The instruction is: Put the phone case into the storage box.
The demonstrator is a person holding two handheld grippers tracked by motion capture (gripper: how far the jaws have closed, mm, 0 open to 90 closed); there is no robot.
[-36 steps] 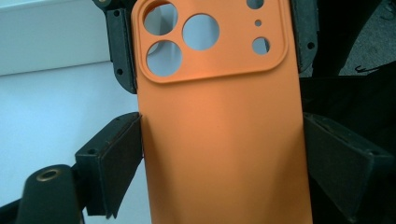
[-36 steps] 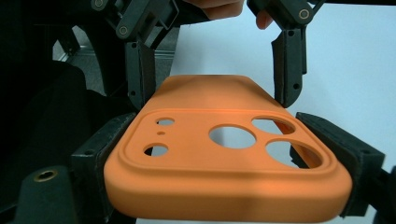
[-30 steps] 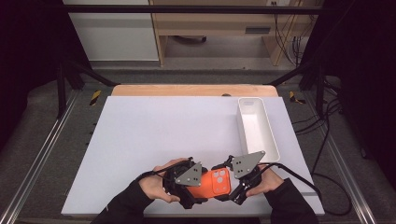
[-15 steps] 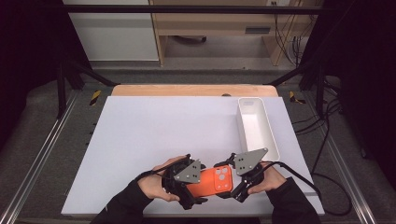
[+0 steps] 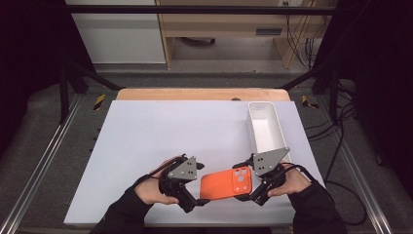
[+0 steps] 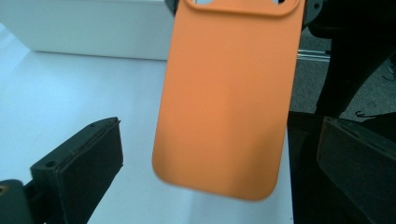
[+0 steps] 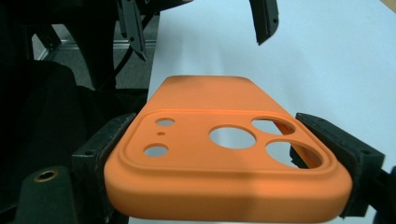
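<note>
dark framing and a wooden desk are standing behind the broad white table top (image 5: 146, 141), which is filling most of the scene. toward the far right of it a long white rectangular plastic tray (image 5: 253, 119) is lying lengthwise, and as far as the high view is showing, it is holding nothing. the flat orange silicone phone case with round camera cut-outs (image 5: 225, 183) is hanging just above the near edge of the table, between the two hands. the right gripper (image 7: 224, 182) is clamping the case across its camera end. the left gripper (image 6: 205, 186) has just been opening its jaws; they are standing wide on either side of the case's plain end without pressing on it. judging from this, the handover to the right hand is looking finished, and carrying the case to the tray is probably what is remaining.
</note>
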